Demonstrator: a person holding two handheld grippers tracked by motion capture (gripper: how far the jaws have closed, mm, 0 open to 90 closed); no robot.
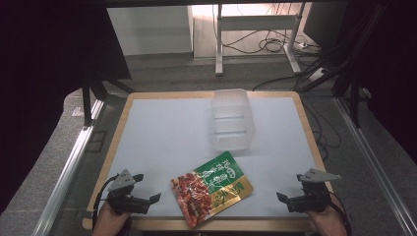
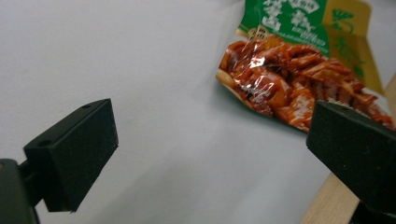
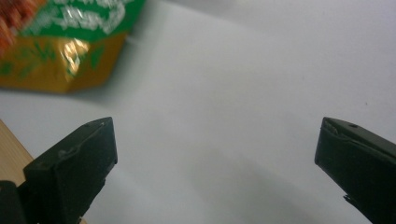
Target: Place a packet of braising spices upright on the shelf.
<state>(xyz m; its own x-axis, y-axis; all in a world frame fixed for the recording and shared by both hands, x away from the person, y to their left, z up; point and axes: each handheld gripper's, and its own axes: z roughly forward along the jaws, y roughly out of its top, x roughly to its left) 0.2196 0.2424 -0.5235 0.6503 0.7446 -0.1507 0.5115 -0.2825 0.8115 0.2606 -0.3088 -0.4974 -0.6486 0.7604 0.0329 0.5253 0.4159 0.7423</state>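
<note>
Opening stance, before any grasp. Your left hand-held gripper (image 1: pixel 147 189) and right hand-held gripper (image 1: pixel 289 188) rest at the near corners of the desk (image 1: pixel 162 132), one on each side of the snack pouch (image 1: pixel 211 188). Both stand with jaws spread wide and nothing between them; in each gripper view the two black jaws frame bare white desk surface.

The snack pouch, green and gold with a clear window over red-brown pieces, lies flat and skewed near the front edge, midway between your two hand-held grippers and touching neither. In the left gripper view its windowed end (image 2: pixel 299 84) sits just ahead of the far jaw; in the right gripper view its gold end (image 3: pixel 60 56) lies ahead and off to one side.

Beyond the pouch, toward the middle-back of the desk, stands a clear plastic container (image 1: pixel 232 120), open at the top and apparently empty.

Judged step: approach, with the pouch not yet engaged. The likely next move calls for you to bring one hand-held gripper to an edge of the pouch, low enough to catch the thin film, since the flat packet offers little to bite on; the container looks the probable destination.
</note>
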